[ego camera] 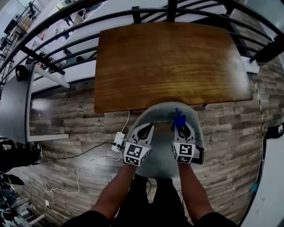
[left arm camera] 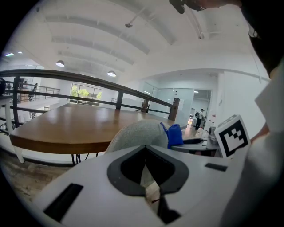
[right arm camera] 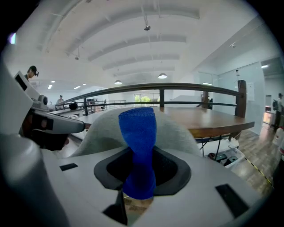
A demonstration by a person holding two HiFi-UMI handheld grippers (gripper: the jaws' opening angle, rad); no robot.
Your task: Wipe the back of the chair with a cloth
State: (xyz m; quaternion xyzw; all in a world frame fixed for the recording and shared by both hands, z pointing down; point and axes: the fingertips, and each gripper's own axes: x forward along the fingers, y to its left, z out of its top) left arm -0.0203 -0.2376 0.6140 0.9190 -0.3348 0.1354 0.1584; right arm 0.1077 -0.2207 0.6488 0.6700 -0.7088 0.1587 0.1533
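Wood-plank floor (ego camera: 66,119) carries white cables (ego camera: 80,173) visible only in the head view, lower left. Gripper views show the right gripper (right arm camera: 135,201) clenched on a blue knitted cloth (right arm camera: 138,146), frame centre, before the grey upholstered chair back (right arm camera: 177,131). The left gripper (left arm camera: 148,194) has its jaws together, empty.

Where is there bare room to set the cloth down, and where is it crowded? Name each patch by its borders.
The whole wooden tabletop is bare, between the railing and the chair. The floor planks right of the chair are bare too. Crowded: floor left of the chair, with a power strip and cables.
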